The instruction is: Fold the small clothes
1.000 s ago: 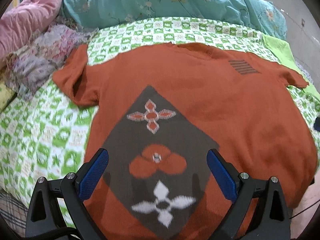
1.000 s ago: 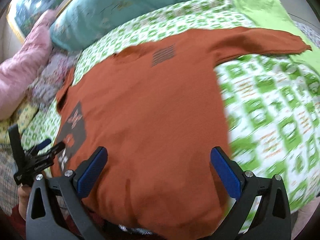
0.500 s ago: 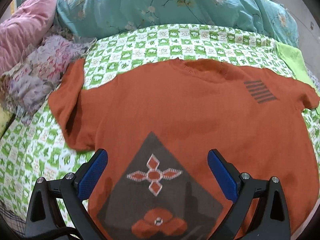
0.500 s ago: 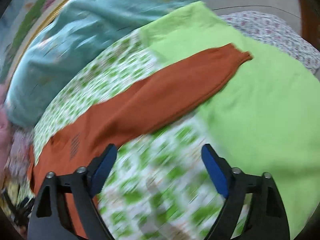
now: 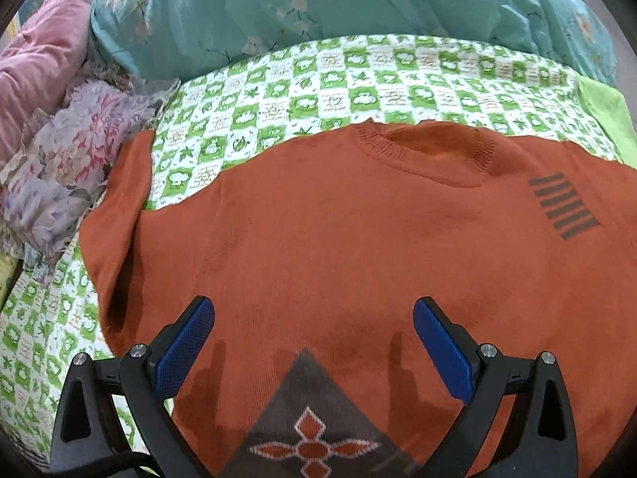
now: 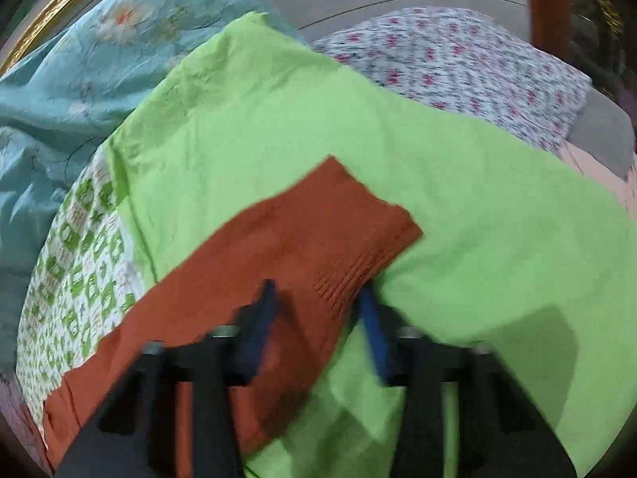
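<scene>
An orange sweater (image 5: 358, 247) lies flat on the checked bedsheet (image 5: 302, 79) ahead of the left gripper (image 5: 313, 330), whose jaws gape wide over its chest, while its sleeve (image 6: 302, 239) runs between the right gripper's (image 6: 318, 310) parted jaws.

The orange sweater (image 5: 358, 247) lies flat on the green and white checked sheet (image 5: 318, 79); the left gripper (image 5: 314, 318) hangs over it with its blue fingers (image 5: 187, 342) wide apart; a teal blanket (image 5: 318, 4) sits behind.
</scene>
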`<state>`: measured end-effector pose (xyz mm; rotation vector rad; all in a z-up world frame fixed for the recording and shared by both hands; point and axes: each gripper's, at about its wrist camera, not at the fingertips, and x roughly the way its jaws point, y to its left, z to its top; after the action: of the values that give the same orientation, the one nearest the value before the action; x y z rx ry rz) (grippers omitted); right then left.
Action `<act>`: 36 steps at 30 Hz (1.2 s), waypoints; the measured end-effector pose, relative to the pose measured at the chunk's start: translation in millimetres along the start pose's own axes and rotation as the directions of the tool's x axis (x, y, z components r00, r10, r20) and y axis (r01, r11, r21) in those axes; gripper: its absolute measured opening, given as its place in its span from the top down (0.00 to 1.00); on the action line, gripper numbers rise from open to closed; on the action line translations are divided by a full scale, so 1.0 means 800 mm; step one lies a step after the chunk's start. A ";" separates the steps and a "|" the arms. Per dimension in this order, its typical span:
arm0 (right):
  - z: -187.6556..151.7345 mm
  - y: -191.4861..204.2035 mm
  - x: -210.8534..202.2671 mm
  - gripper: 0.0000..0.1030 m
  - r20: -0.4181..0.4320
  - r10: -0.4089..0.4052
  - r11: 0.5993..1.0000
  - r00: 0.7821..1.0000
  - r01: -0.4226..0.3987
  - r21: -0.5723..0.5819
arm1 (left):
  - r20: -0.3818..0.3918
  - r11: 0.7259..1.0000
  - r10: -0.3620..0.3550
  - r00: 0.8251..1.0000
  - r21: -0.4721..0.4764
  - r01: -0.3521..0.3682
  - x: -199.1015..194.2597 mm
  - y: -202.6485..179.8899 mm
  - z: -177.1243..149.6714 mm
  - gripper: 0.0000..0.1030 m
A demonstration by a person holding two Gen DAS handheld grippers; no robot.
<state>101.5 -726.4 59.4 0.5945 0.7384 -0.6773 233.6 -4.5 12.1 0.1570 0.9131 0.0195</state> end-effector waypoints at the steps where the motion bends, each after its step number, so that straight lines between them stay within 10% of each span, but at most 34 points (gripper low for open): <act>1: -0.001 0.008 -0.004 0.93 0.005 0.009 1.000 1.000 -0.009 -0.020 | -0.005 1.000 -0.006 1.000 -0.007 0.006 0.004 0.002 0.000 0.03; 10: -0.082 0.151 -0.073 0.93 -0.069 0.294 0.927 0.953 -0.302 -0.224 | 0.007 0.998 -0.057 0.998 -0.031 0.057 -0.002 0.009 -0.007 0.03; 19: -0.257 0.364 -0.110 0.93 -0.377 0.577 0.675 0.725 -0.683 -0.281 | 0.024 0.991 -0.111 0.993 -0.074 0.113 -0.021 0.042 -0.030 0.03; 24: -0.358 0.473 -0.099 0.93 -0.529 0.601 0.568 0.598 -0.786 -0.243 | 0.032 0.982 -0.161 0.986 -0.098 0.164 -0.029 0.064 -0.039 0.03; 30: -0.463 0.552 -0.085 0.93 -0.659 0.559 0.501 0.503 -0.839 -0.215 | 0.036 0.971 -0.216 0.976 -0.094 0.219 -0.033 0.079 -0.047 0.03; 36: -0.515 0.588 -0.062 0.85 -0.727 0.485 0.515 0.486 -0.831 -0.211 | 0.010 0.950 -0.285 0.959 -0.130 0.283 -0.010 0.086 -0.044 0.03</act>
<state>251.7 -124.3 -33.6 0.5020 1.1160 0.5638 204.9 67.6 7.2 -0.0972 0.9339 -0.1879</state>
